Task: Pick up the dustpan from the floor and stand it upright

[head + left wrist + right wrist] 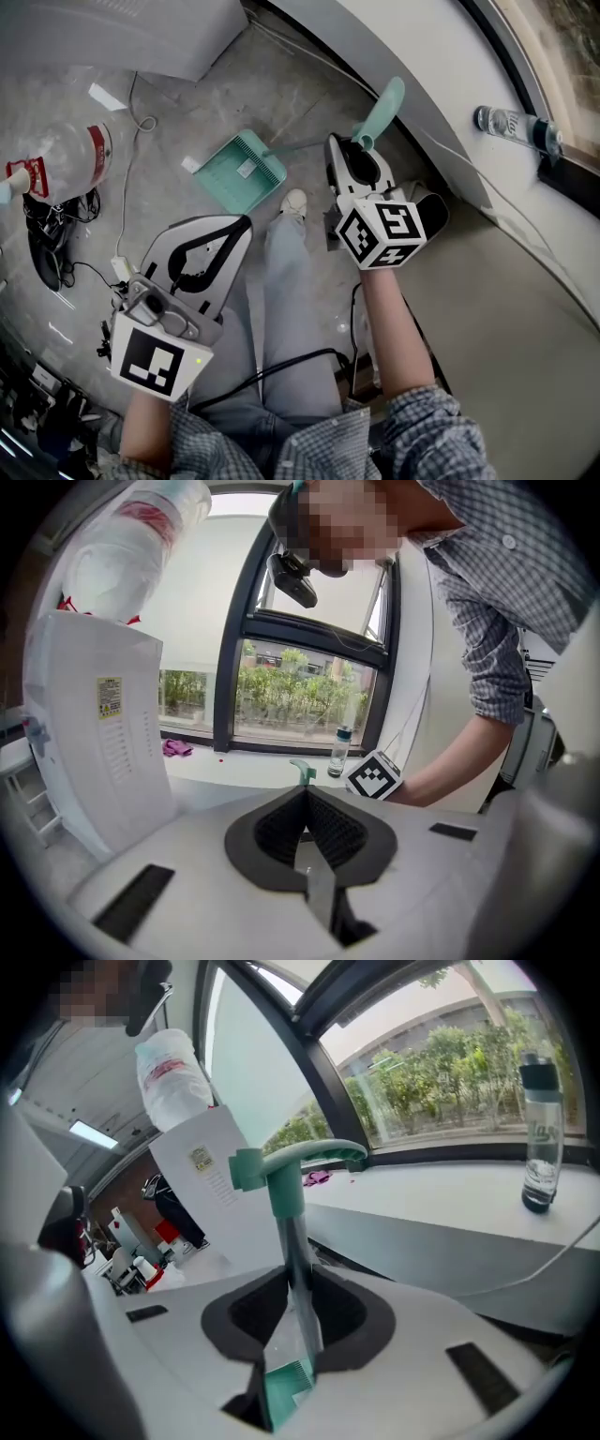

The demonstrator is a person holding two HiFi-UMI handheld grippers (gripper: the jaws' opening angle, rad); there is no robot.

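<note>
The teal dustpan [239,172] hangs tilted above the grey floor, its pan low at the left and its long handle [384,108] rising to the upper right. My right gripper [361,147] is shut on the handle's shaft. In the right gripper view the shaft [284,1194] stands between the pads of my right gripper [295,1283], the pan [281,1387] showing below them. My left gripper [242,225] is lower left of the pan, apart from it. In its own view my left gripper [305,794] is shut with nothing between the pads, and the handle tip [302,771] shows beyond.
A white water dispenser with a big bottle [70,155] stands at the left. Cables [127,187] and black shoes [47,234] lie on the floor. A water bottle [511,124] stands on the window sill. The person's shoe [293,202] is beside the pan.
</note>
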